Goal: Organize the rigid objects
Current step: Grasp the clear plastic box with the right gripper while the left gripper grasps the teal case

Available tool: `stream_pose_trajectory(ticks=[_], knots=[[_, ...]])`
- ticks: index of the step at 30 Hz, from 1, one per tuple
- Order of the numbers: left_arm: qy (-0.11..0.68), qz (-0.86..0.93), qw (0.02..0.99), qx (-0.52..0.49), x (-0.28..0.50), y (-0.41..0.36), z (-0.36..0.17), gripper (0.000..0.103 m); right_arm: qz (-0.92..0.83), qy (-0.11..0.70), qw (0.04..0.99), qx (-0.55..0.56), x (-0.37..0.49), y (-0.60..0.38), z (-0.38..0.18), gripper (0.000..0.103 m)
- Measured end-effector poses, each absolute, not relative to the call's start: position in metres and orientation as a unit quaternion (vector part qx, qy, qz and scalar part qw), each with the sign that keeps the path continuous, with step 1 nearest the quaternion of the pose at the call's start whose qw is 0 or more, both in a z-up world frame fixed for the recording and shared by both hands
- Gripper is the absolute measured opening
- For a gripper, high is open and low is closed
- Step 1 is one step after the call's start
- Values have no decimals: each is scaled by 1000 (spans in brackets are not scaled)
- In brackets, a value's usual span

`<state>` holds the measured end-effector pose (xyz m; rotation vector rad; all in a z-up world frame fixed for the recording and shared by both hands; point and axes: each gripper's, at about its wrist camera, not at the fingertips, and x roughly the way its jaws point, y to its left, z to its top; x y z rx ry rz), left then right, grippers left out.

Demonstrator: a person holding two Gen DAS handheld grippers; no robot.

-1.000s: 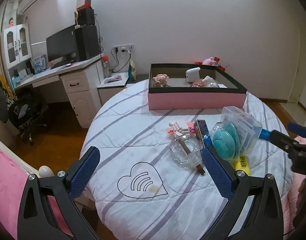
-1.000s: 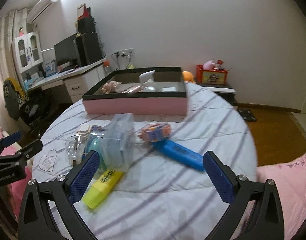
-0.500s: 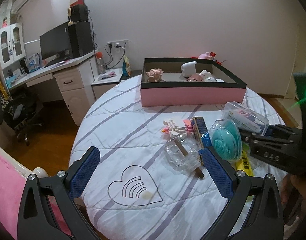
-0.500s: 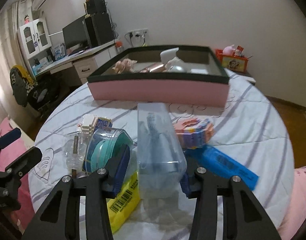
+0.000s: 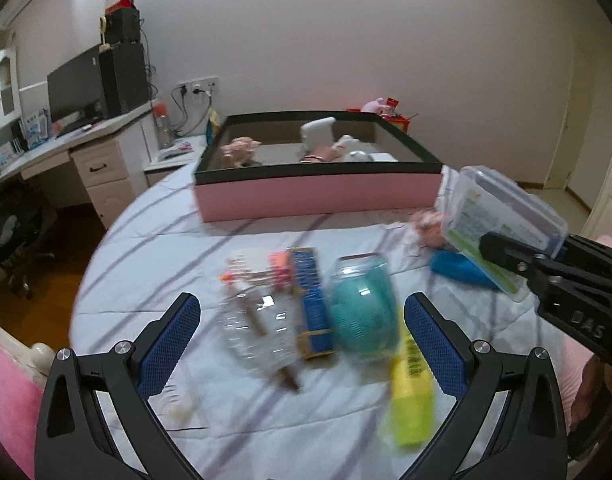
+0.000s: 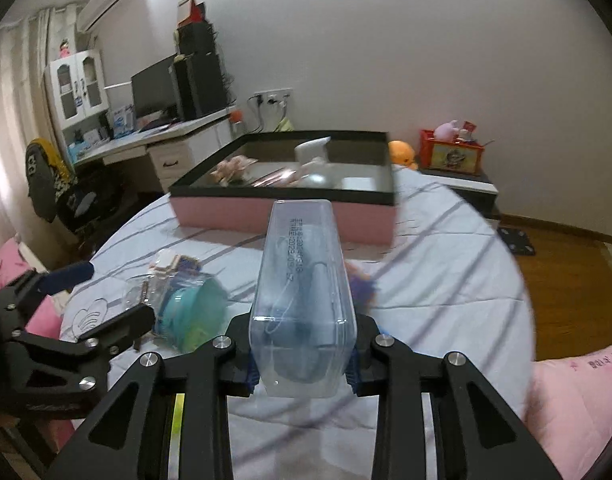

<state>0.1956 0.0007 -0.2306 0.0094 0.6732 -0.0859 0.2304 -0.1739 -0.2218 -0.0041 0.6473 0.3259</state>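
Left wrist view: the left claw [image 5: 299, 334] is spread wide; a teal jar [image 5: 364, 306], blurred, lies between its tips.

Right wrist view: the right claw [image 6: 301, 372] is closing, pinching a clear case [image 6: 301, 292], long axis toward twelve o'clock, probably aimed at the pink tray [image 6: 285, 216].

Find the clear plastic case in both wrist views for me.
Left wrist: the clear plastic case is at the right edge, clamped in the right tool.
Right wrist: the case is bottom centre, between the closing pads.
Shared landmark: the pink box behind it.
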Motion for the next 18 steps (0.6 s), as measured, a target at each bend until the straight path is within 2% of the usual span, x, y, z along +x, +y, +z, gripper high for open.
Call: stream_pose_trajectory(ticks=[3,4,5,10,14,18], knots=[[340,-44,939,0,202,-11,-236,102,150,311,938,3,230,-190,-221,32],[344,-41,938,3,205,-14,-238,97,149,311,939,7,232,-194,-223,32],[348,-38,937,5,207,-17,-239,88,149,314,938,11,234,-198,-225,32],[373,-31,927,30,218,-33,-251,66,143,325,934,26,242,-214,-240,32],[380,-33,924,43,222,-41,-254,39,144,334,931,32,248,-222,-248,32],[382,-29,922,53,226,-46,-255,38,144,335,930,39,250,-228,-252,32]])
